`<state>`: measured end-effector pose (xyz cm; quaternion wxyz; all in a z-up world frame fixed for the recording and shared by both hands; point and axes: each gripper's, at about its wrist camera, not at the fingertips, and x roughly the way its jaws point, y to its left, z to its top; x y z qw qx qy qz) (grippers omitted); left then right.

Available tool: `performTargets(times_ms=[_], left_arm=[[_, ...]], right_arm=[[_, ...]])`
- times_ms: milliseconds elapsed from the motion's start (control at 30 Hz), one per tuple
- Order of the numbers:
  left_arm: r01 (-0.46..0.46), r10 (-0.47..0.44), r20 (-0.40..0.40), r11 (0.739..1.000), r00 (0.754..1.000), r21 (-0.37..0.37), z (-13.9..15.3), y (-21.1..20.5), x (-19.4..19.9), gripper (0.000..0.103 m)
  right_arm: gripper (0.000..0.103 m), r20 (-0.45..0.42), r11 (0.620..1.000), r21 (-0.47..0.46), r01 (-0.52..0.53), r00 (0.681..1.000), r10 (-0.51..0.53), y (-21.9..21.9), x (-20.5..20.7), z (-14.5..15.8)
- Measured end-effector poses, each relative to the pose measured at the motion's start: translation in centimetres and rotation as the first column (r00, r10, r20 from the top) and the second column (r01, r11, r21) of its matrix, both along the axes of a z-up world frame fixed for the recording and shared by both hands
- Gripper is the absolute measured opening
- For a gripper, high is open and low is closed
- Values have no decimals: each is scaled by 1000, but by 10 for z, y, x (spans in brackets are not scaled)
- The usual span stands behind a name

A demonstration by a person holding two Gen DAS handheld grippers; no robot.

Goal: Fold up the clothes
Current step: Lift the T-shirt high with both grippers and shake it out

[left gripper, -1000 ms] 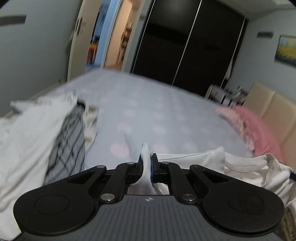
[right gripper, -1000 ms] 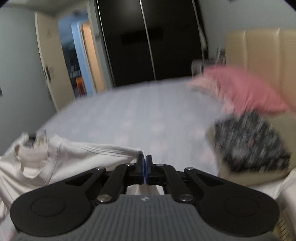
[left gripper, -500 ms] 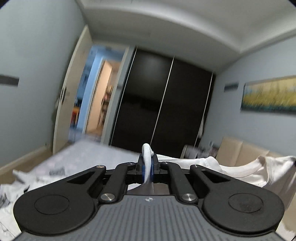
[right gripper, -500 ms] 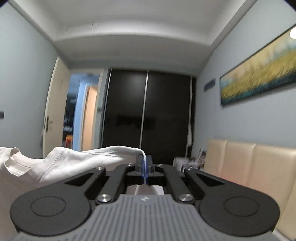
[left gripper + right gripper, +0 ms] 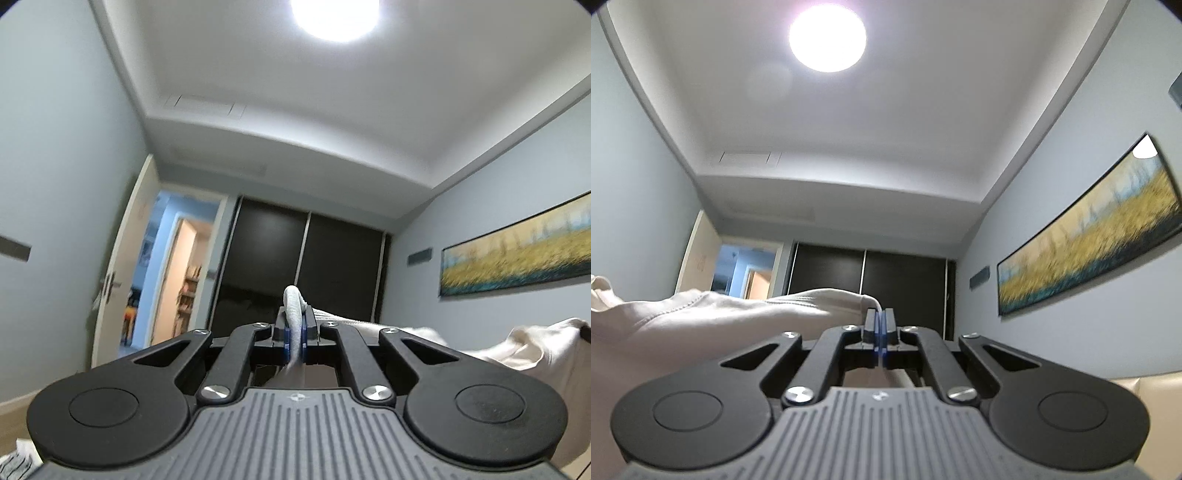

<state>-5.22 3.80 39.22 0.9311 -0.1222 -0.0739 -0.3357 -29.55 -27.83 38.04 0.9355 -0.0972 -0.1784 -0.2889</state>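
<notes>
**White shirt held up between both my grippers**

White cotton fills the gap between my two hands; my left gripper (image 5: 294,328) is clamped on a rolled edge of the white T-shirt (image 5: 532,347), a thick fold of it poking up past the blue pads; my right gripper (image 5: 880,325) has its jaws pressed together on another edge of the same garment, the cloth running off to the left of that view toward what looks like the neckline. Both grippers tilt upward, so I see the ceiling lamp (image 5: 827,37), the dark wardrobe doors (image 5: 303,266), the open doorway (image 5: 177,280) and the long landscape painting (image 5: 1086,236) rather than any surface below; the bed is out of sight from here.

I judge this to be the lift-and-spread step: the shirt hangs stretched between my hands, off whatever it lay on, ready to be shaken flat. Next move, as I read it, calls for keeping both grips firm, holding the top edge taut and level, then lowering the shirt evenly onto a flat surface so it lands smooth before the first fold.
</notes>
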Motion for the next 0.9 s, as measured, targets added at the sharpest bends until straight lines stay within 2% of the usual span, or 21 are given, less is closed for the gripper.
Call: performTargets(times_ms=[67, 167, 267, 400, 533, 667, 800, 900], left_arm=[[15, -15, 20, 1000, 1000, 1, 8, -2, -5, 4], [18, -19, 14, 999, 1000, 32, 11, -19, 7, 4], [21, -19, -38, 997, 999, 74, 2, -37, 30, 4], [13, 8, -140, 989, 990, 150, -25, -61, 74, 4], [5, 60, -260, 970, 964, 244, -75, -103, 139, 4], [-4, 125, -366, 949, 922, 314, -134, -144, 207, 4], [-11, 192, -412, 915, 891, 403, -187, -182, 266, 4], [4, 230, -450, 888, 863, 460, -228, -214, 315, 4]], right_arm=[[1, 20, 1000, -3, 7, 1000, -7, 4, -10, 5], [1, 8, 1000, 16, 9, 1000, -9, -5, -2, 5], [1, -14, 999, 47, 10, 1000, -9, -16, 11, 1], [1, -102, 993, 116, 16, 995, -4, -44, 60, -29], [1, -222, 981, 190, 38, 975, 5, -73, 123, -72], [1, -352, 969, 235, 77, 936, 11, -97, 195, -125], [1, -458, 968, 225, 115, 889, 0, -117, 268, -176], [1, -529, 959, 243, 147, 848, 4, -149, 324, -214]])
